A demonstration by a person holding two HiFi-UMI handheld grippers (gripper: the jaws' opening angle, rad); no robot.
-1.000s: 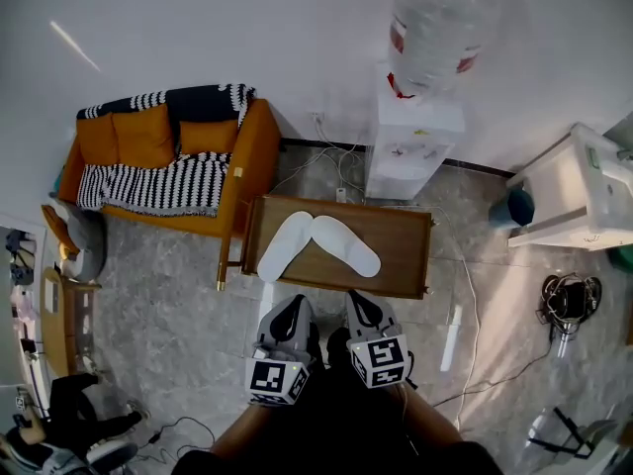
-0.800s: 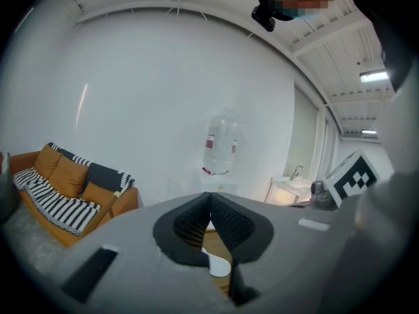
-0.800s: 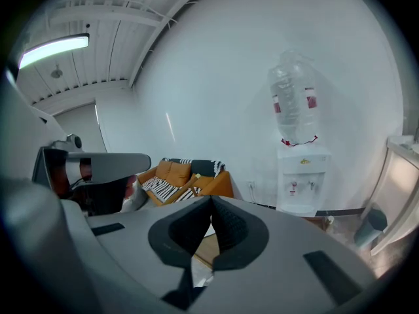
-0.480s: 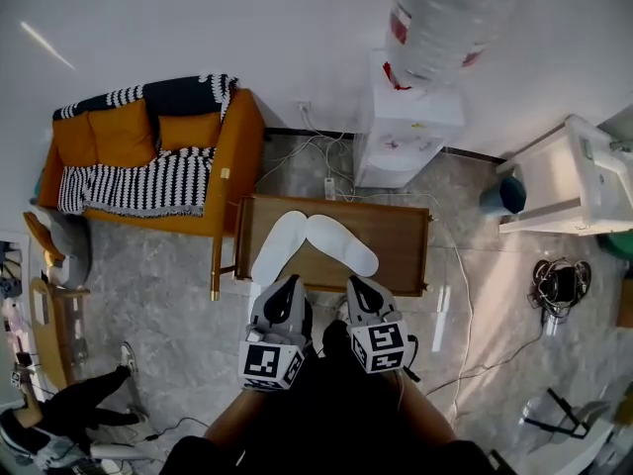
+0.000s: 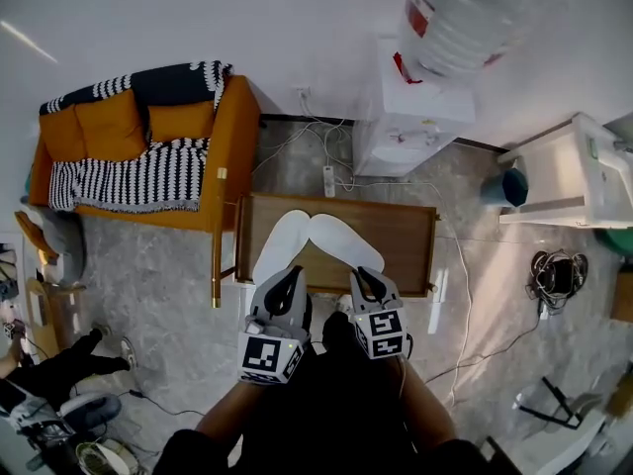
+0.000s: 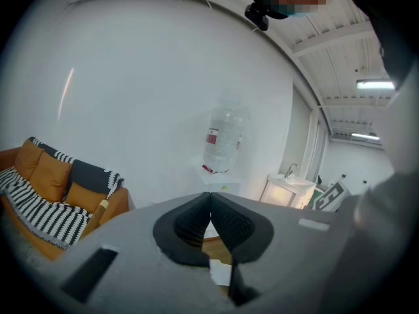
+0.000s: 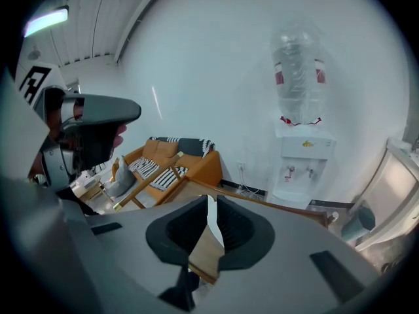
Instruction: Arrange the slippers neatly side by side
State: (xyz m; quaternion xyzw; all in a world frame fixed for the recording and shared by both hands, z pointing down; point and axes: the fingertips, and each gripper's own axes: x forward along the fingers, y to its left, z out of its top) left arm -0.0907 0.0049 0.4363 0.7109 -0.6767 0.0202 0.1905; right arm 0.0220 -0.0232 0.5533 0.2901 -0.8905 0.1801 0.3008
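The grey left gripper (image 5: 294,271) has its black-padded jaws pressed together on nothing. The right gripper (image 5: 359,271), close beside it, shows a thin slit between its jaws, also empty. Just ahead of their tips, on a low brown wooden table (image 5: 410,234), lie two flat white cloth slippers. The left slipper (image 5: 280,243) is before the left gripper and the right slipper (image 5: 342,241) before the right, near ends spread and far ends meeting. Beyond the table stands a white water dispenser (image 5: 413,119). Farther out on the left gripper's side is an orange sofa (image 5: 233,156).
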